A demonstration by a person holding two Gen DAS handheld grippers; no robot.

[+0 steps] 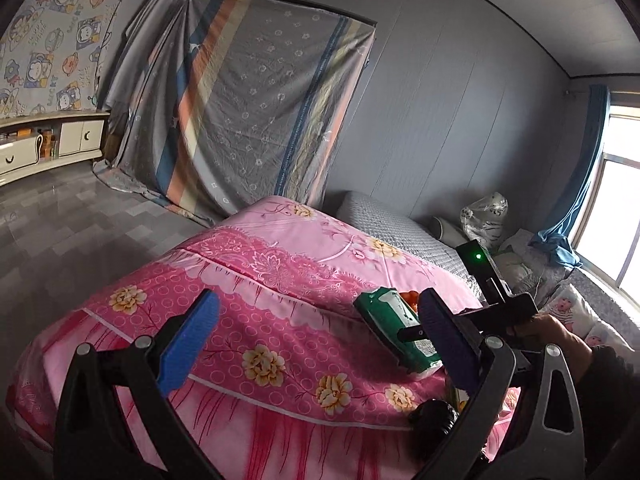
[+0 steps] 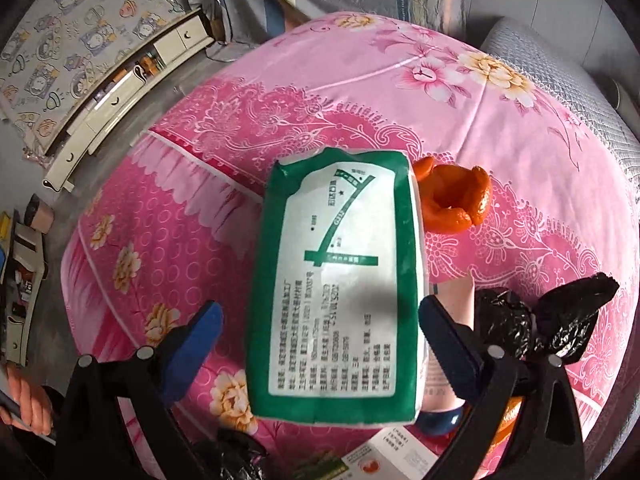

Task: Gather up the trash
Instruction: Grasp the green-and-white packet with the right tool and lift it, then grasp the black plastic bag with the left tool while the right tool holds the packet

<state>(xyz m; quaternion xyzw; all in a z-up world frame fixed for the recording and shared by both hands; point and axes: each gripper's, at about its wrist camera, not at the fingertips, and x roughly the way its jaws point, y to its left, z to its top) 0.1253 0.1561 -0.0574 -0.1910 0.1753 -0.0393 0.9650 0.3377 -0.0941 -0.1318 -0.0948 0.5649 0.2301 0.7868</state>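
A green and white tissue pack (image 2: 336, 292) lies on the pink flowered bedspread (image 2: 240, 128); it also shows in the left wrist view (image 1: 394, 326). My right gripper (image 2: 320, 344) is open, its blue fingers on either side of the pack, not touching it. An orange peel (image 2: 456, 200) lies just beyond the pack. A knotted black trash bag (image 2: 540, 328) lies to the right. A pink tube (image 2: 448, 340) and a white box (image 2: 384, 456) lie near the pack. My left gripper (image 1: 316, 340) is open and empty above the bedspread, left of the pack.
A grey quilted mattress (image 1: 400, 232) lies beyond the bedspread. Pillows and a plastic bag (image 1: 484, 216) sit by the window. A striped sheet (image 1: 248, 100) hangs at the back wall. A low white cabinet (image 1: 48, 144) stands on the left by the grey floor.
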